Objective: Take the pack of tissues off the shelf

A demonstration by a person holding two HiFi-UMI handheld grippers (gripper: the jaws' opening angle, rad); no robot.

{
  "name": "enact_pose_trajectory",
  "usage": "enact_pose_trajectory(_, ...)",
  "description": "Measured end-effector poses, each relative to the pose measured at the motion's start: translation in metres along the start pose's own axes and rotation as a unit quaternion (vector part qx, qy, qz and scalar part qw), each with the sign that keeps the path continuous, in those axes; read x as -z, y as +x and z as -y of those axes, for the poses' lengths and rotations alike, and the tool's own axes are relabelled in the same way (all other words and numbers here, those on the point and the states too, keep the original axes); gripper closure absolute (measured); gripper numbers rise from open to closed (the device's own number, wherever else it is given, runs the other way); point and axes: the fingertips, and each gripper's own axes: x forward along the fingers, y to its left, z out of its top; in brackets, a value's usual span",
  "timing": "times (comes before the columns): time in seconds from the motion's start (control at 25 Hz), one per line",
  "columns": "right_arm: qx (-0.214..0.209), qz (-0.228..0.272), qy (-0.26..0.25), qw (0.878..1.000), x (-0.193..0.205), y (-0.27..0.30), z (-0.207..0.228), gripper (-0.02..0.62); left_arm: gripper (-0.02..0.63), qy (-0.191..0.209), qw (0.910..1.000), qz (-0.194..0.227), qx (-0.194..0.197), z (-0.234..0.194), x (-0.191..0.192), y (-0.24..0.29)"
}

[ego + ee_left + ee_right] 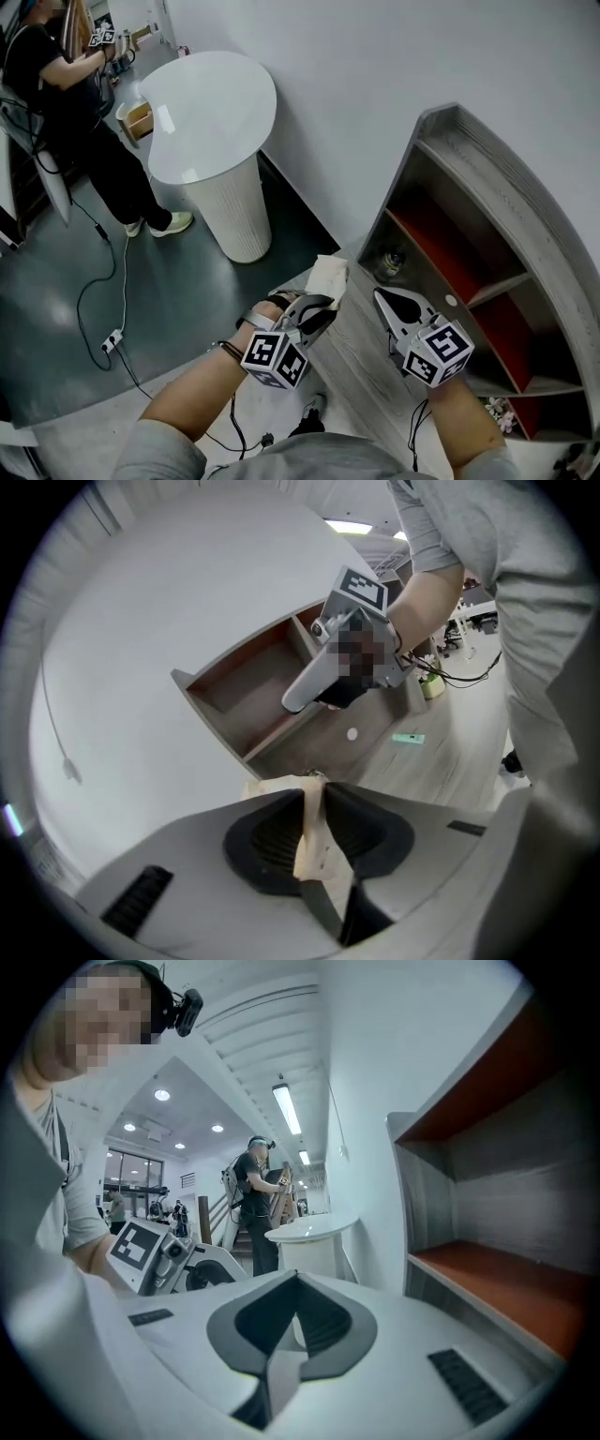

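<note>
- The shelf (pixel 487 169) – grey wood outside, red inside – stands against the white wall at the right. Its compartments nearest the grippers look bare apart from a small jar (pixel 390 263) on the lowest board.
- A white round table (pixel 211 103) on a ribbed pedestal stands further back, with a person in black (pixel 66 84) beyond it. Neither has any part in the job.
- The left gripper (pixel 323 298) is out in front of the shelf, over the floor. Its jaws are partly closed and clamped on the pack of tissues (pixel 330 274).
- The right gripper (pixel 380 295) sits just beside it, nearer the shelf, with its jaws pressed together on nothing.
- The pack is cream and soft. It looks already clear of the shelf and sticks out past the left jaw tips, and the left gripper view shows it edge-on, pinched thin between the pads (pixel 272 841).
- In my judgement the step in hand is carrying the pack away. It goes best with an even squeeze, since soft wrapping can creep out of a narrow pinch, and with the pack carried wide of the shelf frame and of the idle right gripper.
- No print on the pack can be read. The only markings are the black-and-white squares on the marker cube (pixel 275 358) – a pattern, not words – and a small green tag (pixel 409 738) on the floor is too small to read.
</note>
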Motion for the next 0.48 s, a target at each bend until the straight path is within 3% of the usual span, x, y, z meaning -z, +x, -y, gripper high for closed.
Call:
enact_pose_trajectory(0.28,0.014,0.037,-0.035,0.999,-0.070,0.005,0.013,0.577,0.491,0.030,0.9989,0.021,-0.028,-0.063,-0.022,-0.003)
enact_pose_trajectory(0.48,0.021,0.061,-0.051,0.997,-0.101,0.007,0.024,0.577,0.491,0.034,0.9987,0.027,-0.026,-0.079,-0.020,0.012)
